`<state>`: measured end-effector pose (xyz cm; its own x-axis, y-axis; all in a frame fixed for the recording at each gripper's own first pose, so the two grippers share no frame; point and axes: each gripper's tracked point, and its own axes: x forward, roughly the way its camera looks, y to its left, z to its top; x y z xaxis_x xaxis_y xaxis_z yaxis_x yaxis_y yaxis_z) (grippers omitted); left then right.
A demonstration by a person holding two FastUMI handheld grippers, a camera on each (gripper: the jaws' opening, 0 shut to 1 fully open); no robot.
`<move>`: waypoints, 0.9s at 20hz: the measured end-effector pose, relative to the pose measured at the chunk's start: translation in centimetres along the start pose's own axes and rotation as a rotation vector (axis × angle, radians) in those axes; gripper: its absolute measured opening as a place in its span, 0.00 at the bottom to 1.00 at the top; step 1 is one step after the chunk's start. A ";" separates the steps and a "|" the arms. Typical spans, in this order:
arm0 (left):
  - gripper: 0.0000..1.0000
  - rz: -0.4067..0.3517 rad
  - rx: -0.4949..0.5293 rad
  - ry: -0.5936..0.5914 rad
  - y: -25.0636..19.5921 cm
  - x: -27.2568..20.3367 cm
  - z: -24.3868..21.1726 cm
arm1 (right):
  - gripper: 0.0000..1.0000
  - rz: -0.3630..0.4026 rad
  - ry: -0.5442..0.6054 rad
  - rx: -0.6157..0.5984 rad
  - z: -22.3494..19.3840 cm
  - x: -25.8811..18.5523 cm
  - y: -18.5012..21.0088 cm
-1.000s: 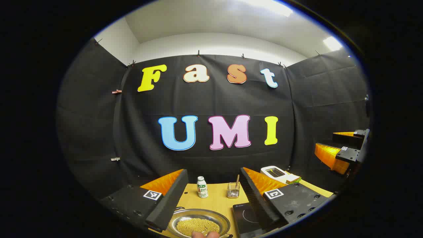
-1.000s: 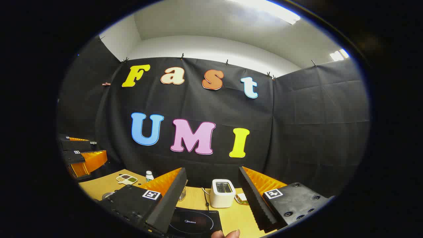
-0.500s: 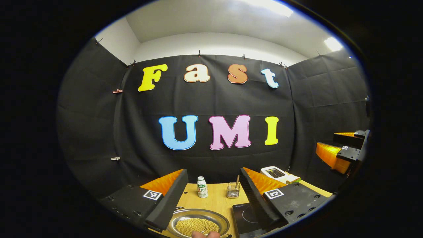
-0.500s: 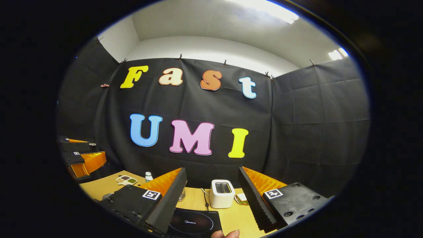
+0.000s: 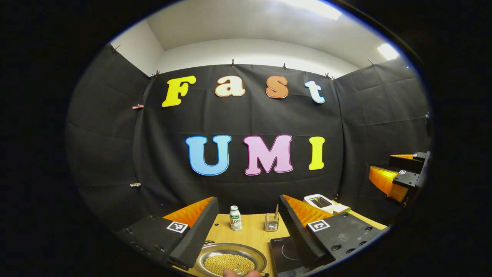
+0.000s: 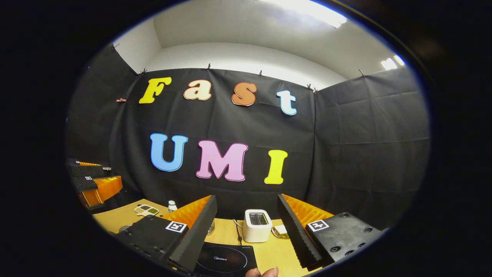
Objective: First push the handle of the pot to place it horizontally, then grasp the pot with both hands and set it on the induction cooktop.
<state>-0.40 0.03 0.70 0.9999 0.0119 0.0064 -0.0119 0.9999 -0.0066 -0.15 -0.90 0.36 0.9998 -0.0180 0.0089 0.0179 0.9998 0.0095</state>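
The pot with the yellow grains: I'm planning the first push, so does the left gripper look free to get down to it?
Probably yes. The left gripper is open above the table, and the pot lies low between its fingers, with nothing between them. The bottle and wire holder stand farther back.

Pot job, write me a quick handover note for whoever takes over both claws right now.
Left claw: open, empty, held above the table's near edge, pointed at the back wall.
Right claw: open, empty, likewise raised.
Pot: a shallow metal pan of yellow grains, on the wooden table below the left claw; its handle cannot be made out.
Induction cooktop: bare, just right of the pot, in front of the white toaster.
Done: nothing visible.
Left: push the handle horizontal, grasp the pot with both claws, set it on the cooktop.
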 end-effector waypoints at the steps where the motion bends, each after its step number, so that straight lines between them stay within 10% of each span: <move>1: 0.97 -0.001 0.002 -0.001 0.1 -0.1 0.1 | 0.98 0.000 0.001 0.001 0.0 0.0 0.0; 5: 0.99 -0.031 -0.006 -0.012 -0.6 -0.4 0.5 | 0.98 -0.002 -0.001 0.004 0.1 -0.2 -0.1; 12: 0.07 -0.055 -0.004 -0.027 -0.4 -1.3 2.1 | 0.97 0.003 -0.005 -0.011 0.2 -0.3 0.0; 18: 0.05 -0.243 -0.012 0.251 -2.0 -2.3 -5.0 | 0.98 0.022 0.005 -0.010 -0.1 -0.2 0.9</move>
<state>-2.63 -1.98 -4.25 0.9439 -0.2303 -0.2368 0.2255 0.9731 -0.0472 -0.36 0.03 0.24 1.0000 0.0045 0.0039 -0.0045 1.0000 -0.0009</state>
